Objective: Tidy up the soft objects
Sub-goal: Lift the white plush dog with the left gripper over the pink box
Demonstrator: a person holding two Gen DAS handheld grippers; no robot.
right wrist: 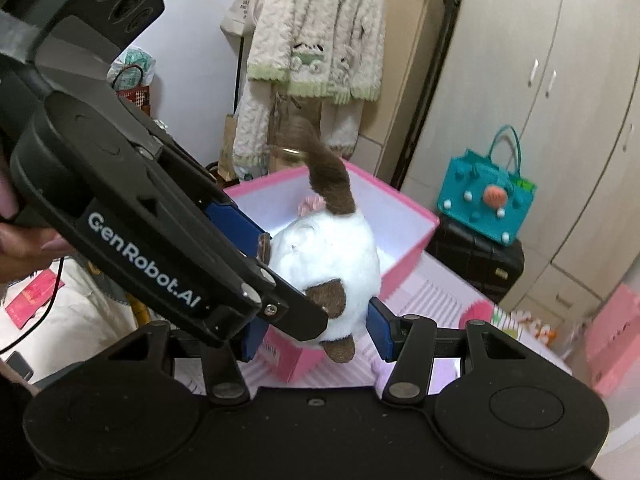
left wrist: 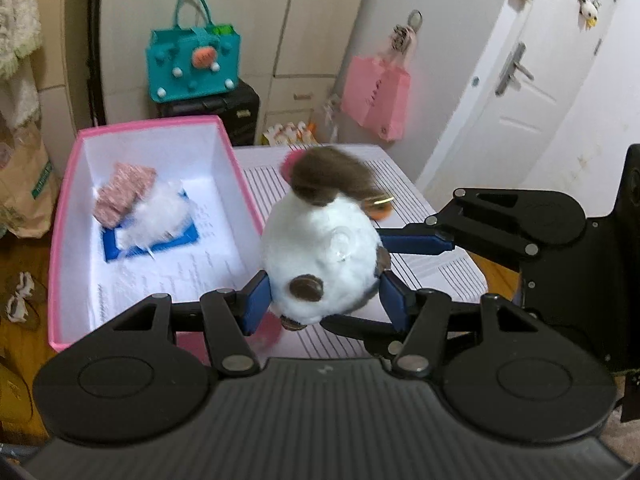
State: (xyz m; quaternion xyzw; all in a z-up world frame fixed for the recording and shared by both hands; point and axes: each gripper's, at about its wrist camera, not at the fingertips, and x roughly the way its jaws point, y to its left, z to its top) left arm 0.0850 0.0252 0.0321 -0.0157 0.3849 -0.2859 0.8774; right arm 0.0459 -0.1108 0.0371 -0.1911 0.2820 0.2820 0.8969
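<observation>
A white plush toy [left wrist: 320, 248] with brown patches and a brown tail hangs in the air, blurred at its top, beside the right wall of a pink box [left wrist: 240, 168]. My left gripper [left wrist: 324, 292] is shut on its lower body, blue pads pressing both sides. My right gripper [left wrist: 400, 240] comes in from the right and presses the toy too. In the right wrist view the plush toy [right wrist: 332, 256] sits between the right gripper's [right wrist: 316, 328] pads, with the left gripper [right wrist: 280, 276] crossing from the upper left. The pink box [right wrist: 400, 200] holds a pink knitted piece [left wrist: 124, 192] and a white fluffy item [left wrist: 156, 216].
The box stands on a striped table cover [left wrist: 400, 184]. Behind are a teal handbag [left wrist: 194, 64] on a black case, a pink paper bag [left wrist: 376, 96] and a white door [left wrist: 520, 92]. Fleece clothes [right wrist: 316, 40] hang at the back. A hand [right wrist: 24, 240] holds the left gripper.
</observation>
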